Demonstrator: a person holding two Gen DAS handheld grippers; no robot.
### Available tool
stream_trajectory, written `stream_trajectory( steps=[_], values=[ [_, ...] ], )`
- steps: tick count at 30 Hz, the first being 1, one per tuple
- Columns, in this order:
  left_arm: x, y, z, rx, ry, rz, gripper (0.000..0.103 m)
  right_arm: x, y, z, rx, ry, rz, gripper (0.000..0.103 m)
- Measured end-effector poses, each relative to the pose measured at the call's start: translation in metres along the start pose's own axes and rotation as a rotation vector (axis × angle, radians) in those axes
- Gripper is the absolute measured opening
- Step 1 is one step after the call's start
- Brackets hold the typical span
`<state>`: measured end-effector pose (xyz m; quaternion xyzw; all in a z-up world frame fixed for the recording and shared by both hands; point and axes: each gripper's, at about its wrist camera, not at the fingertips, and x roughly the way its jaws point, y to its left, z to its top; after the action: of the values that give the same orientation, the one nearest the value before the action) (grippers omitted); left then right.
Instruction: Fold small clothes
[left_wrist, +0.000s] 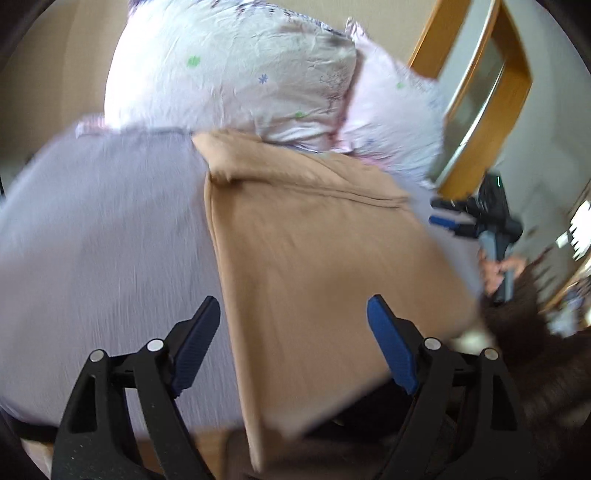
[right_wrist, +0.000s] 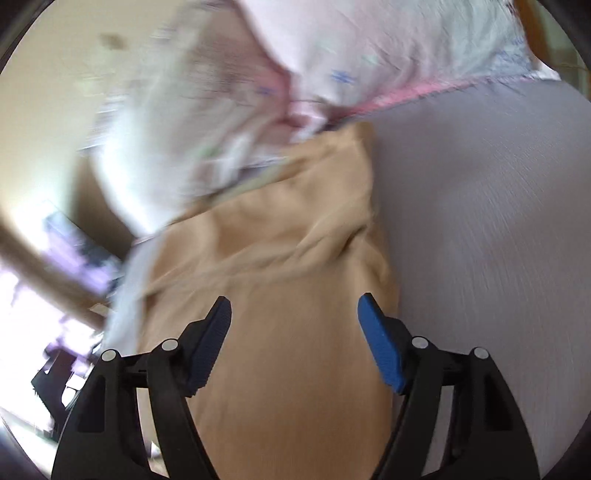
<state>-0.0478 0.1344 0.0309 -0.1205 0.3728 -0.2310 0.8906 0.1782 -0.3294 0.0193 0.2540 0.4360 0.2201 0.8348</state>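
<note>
A tan garment (left_wrist: 314, 266) lies flat on a lilac bedsheet (left_wrist: 103, 236), with a folded hem near its far end. My left gripper (left_wrist: 293, 317) is open above its near part, holding nothing. In the right wrist view the same tan garment (right_wrist: 280, 332) lies under my right gripper (right_wrist: 294, 314), which is open and empty. The right gripper (left_wrist: 454, 221) also shows in the left wrist view, past the garment's far right edge. Both views are blurred by motion.
Two pale floral pillows (left_wrist: 236, 74) lie at the head of the bed behind the garment, also in the right wrist view (right_wrist: 295, 74). A wooden-framed door (left_wrist: 484, 96) stands at the right. The bed's wooden edge (left_wrist: 207, 446) runs along the near side.
</note>
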Motion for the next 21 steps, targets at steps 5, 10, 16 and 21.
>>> stream_trajectory(
  steps=[5,10,16,21],
  values=[
    [-0.021,0.024,-0.048,-0.083,0.042,-0.067,0.082,-0.068,-0.013,-0.095,-0.120,0.034,0.103,0.087],
    [0.002,0.027,-0.077,-0.089,0.160,-0.105,0.082,-0.064,-0.061,-0.141,-0.012,0.137,0.043,0.087],
    [0.049,0.032,-0.076,-0.147,0.212,-0.190,0.074,-0.003,-0.079,-0.147,0.051,0.206,0.091,0.087],
    [0.077,0.037,-0.079,-0.280,0.242,-0.274,0.003,0.016,-0.078,-0.144,0.017,0.216,0.295,0.011]
  ],
)
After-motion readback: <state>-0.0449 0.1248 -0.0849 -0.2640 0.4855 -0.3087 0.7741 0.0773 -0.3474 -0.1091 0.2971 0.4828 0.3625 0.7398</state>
